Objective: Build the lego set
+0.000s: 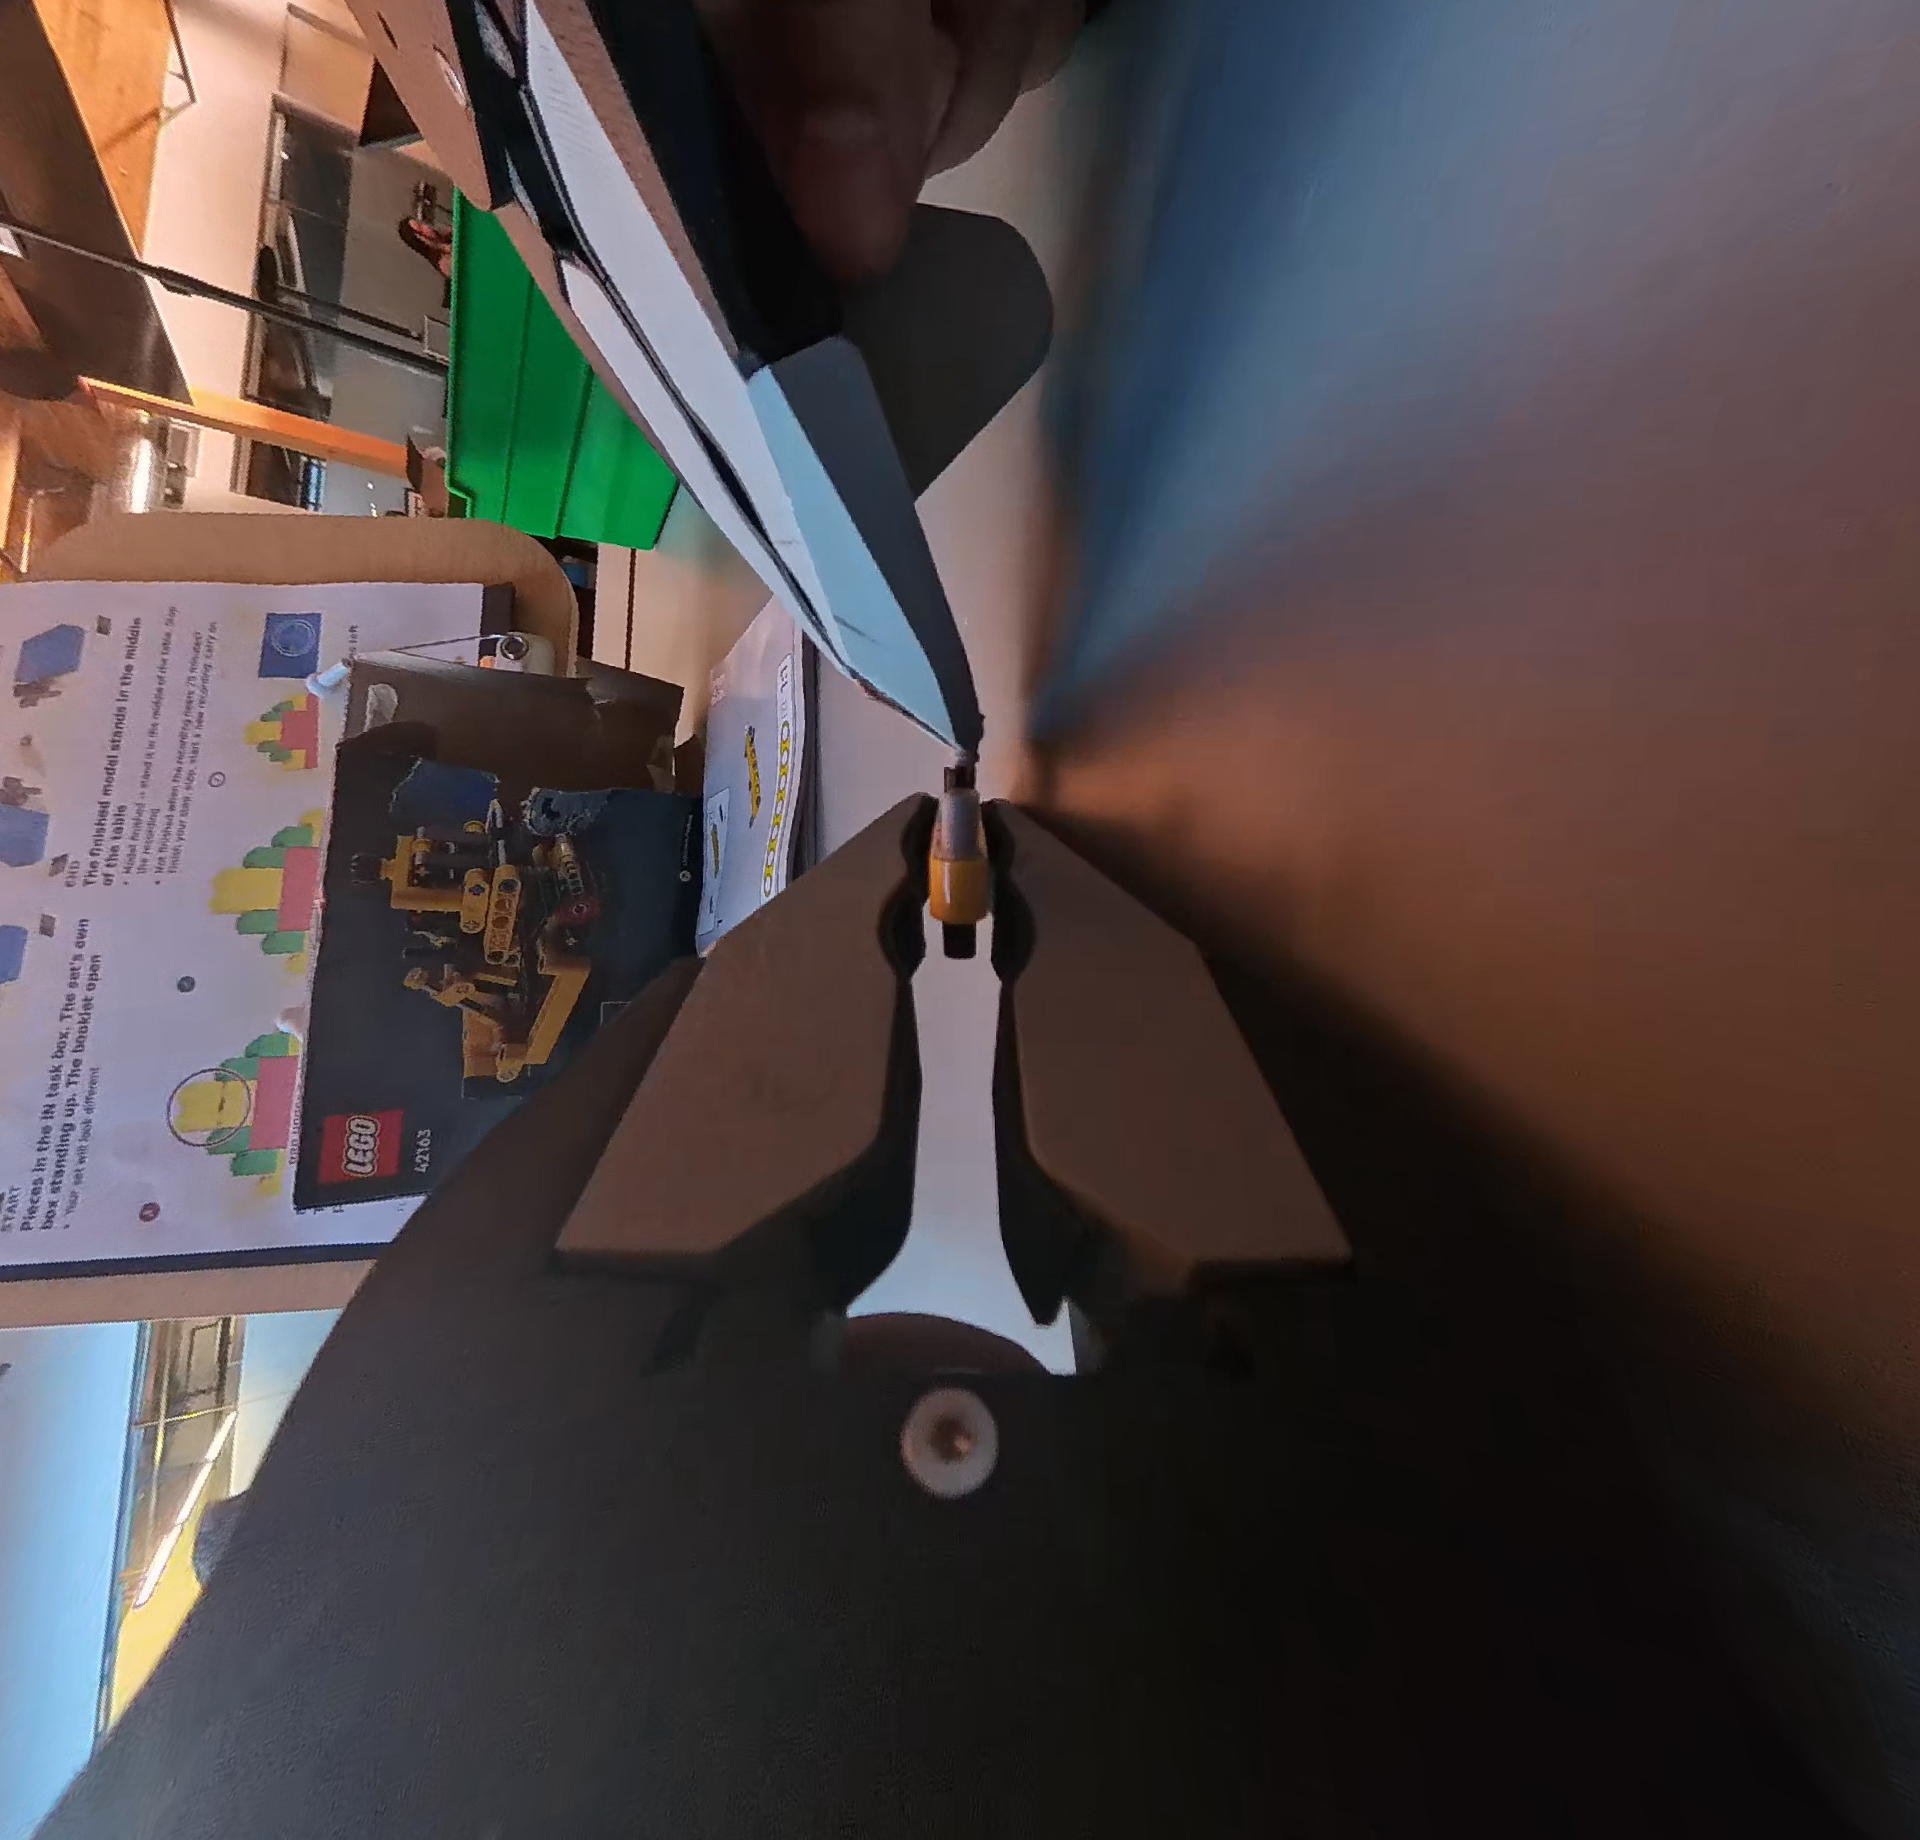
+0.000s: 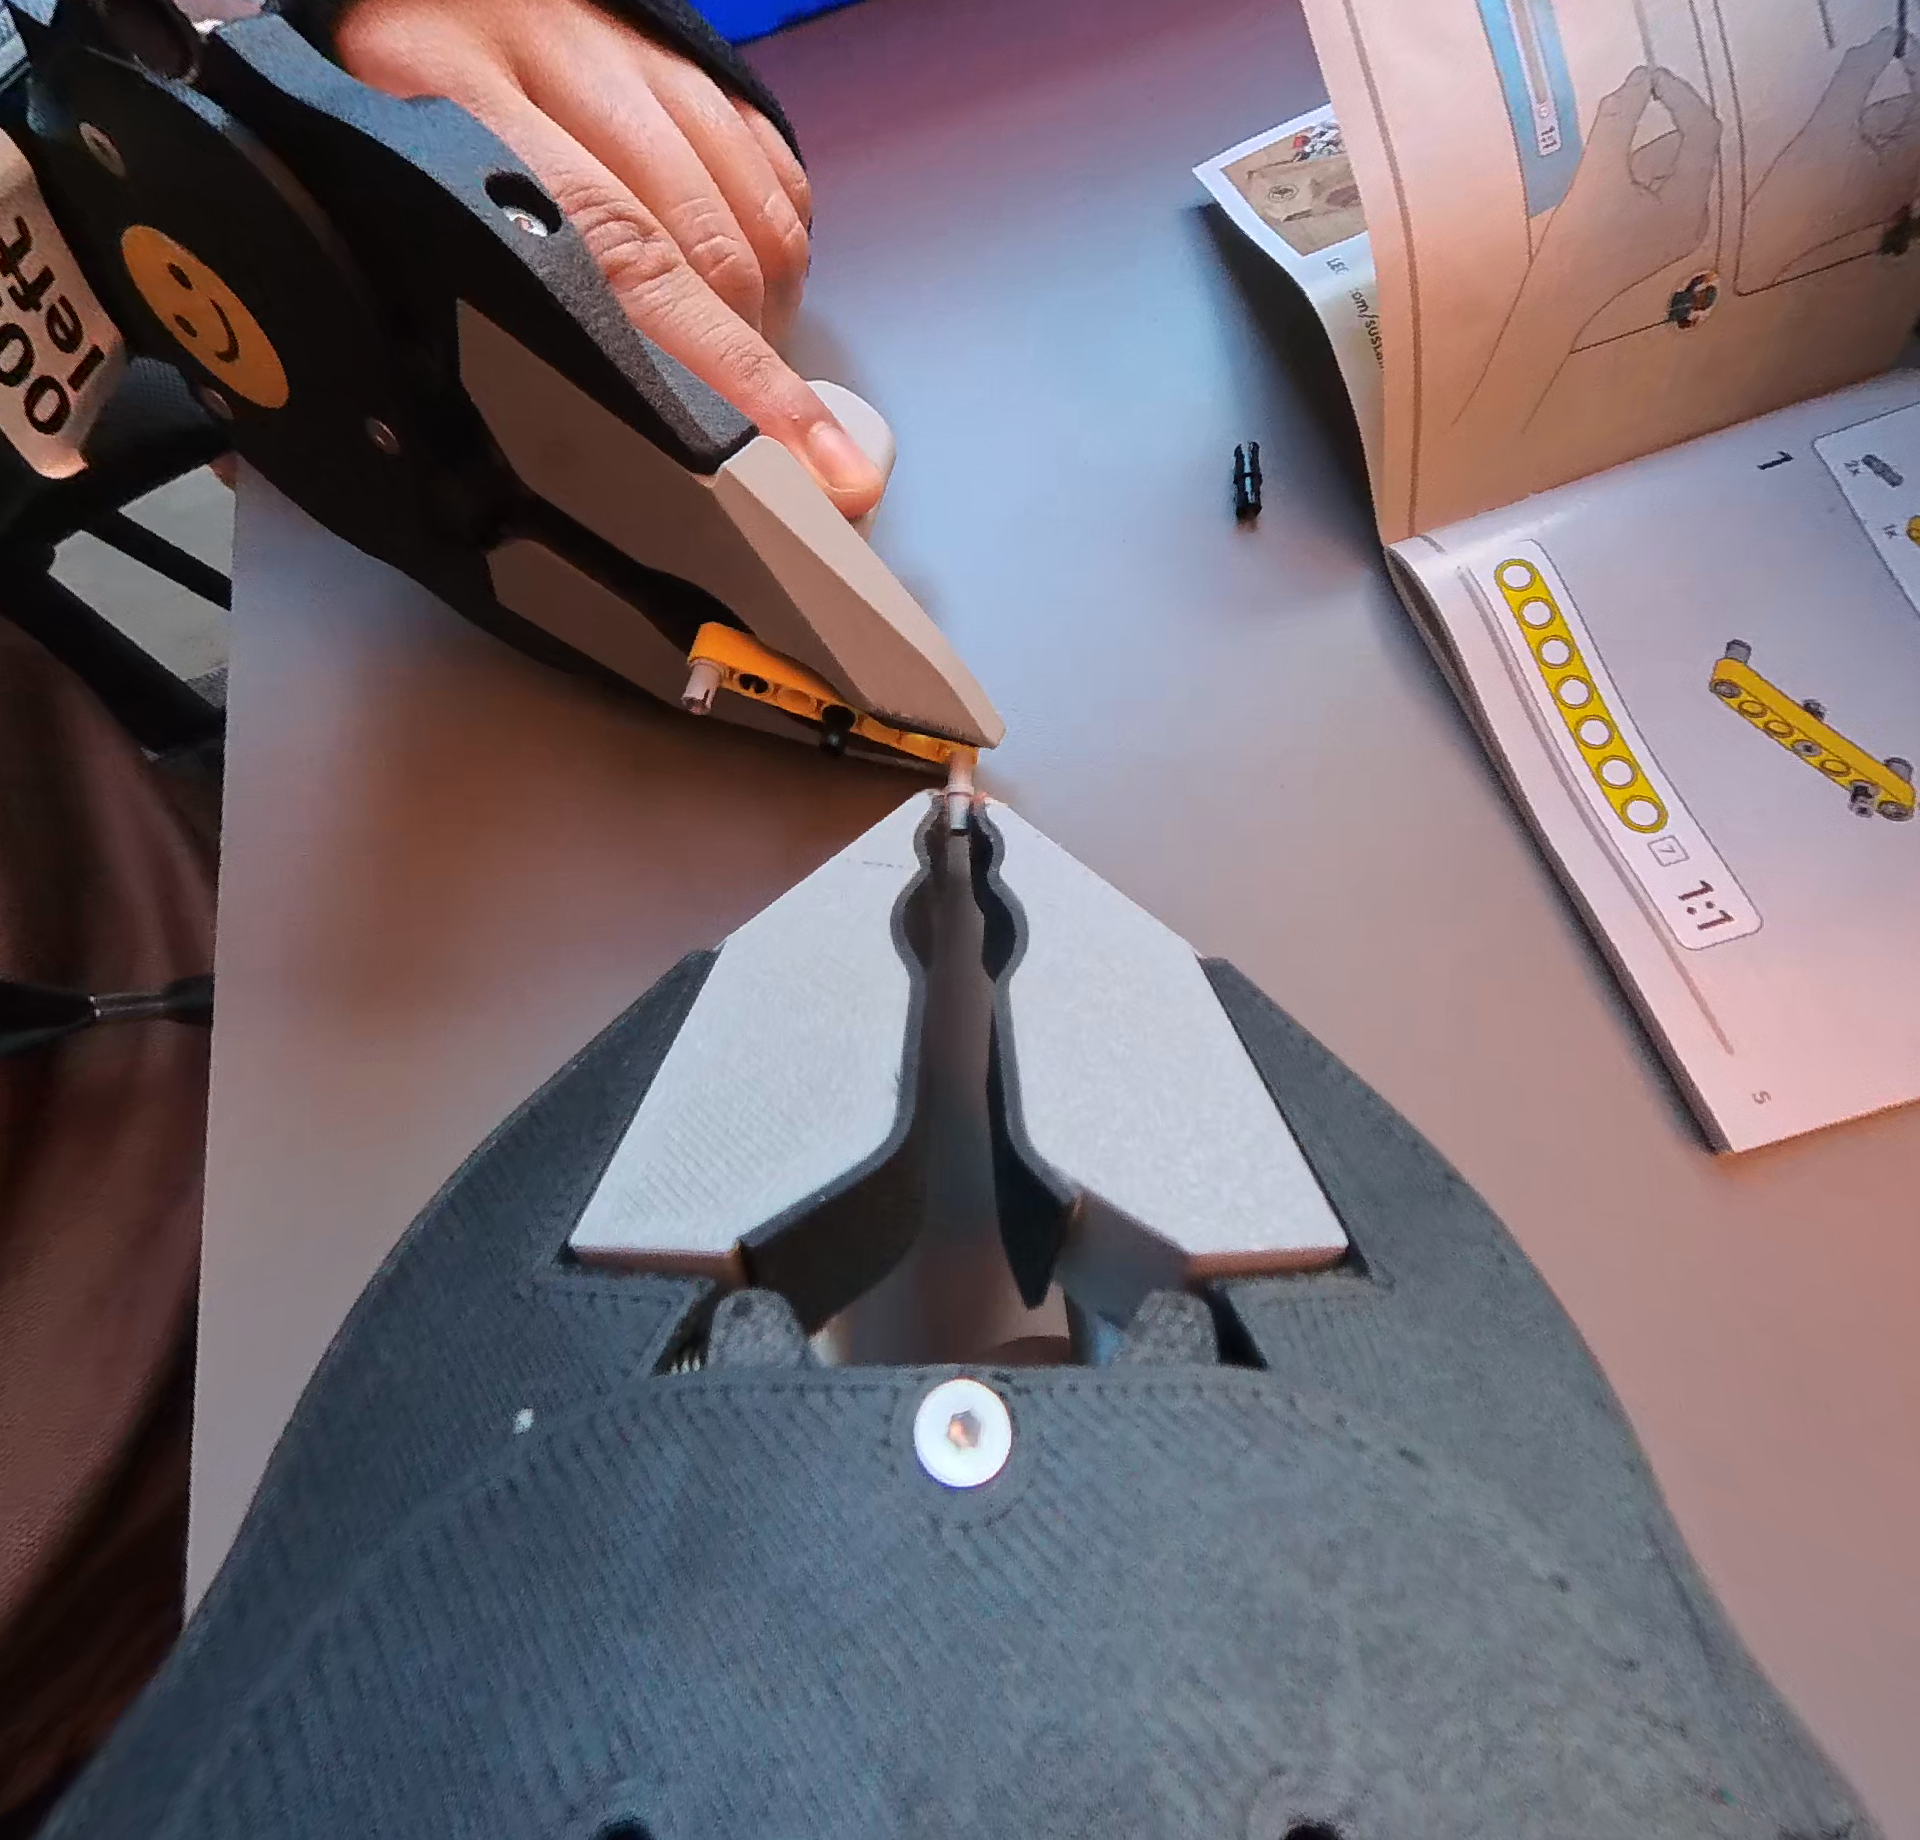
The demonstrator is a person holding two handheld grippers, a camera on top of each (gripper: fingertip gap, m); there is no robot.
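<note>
1. The yellow beam (image 2: 831, 712), a long holed lego piece, is clamped along its length between the fingers of the left gripper (image 2: 971, 741), low over the grey table (image 2: 1091, 440).
2. A pale pin (image 2: 698, 691) sticks out of the beam's near end, and a black pin (image 2: 834, 722) sits midway along it.
3. From the left wrist view the beam (image 1: 958, 881) shows end-on, pinched tight between the narrow jaws of the left gripper (image 1: 956, 824).
4. The right gripper (image 2: 958, 814) is closed on a small light grey pin (image 2: 958, 791) at its very tips, and that pin touches the far end of the beam.
5. A person's hand (image 2: 623, 190) wraps the left gripper's body.
6. A loose black pin (image 2: 1247, 481) lies alone on the table, near the open instruction booklet (image 2: 1662, 751) to the right.
7. In the left wrist view, the lego box (image 1: 468, 959) stands against a printed sheet (image 1: 156, 907), with a green bin (image 1: 540, 388) behind.
</note>
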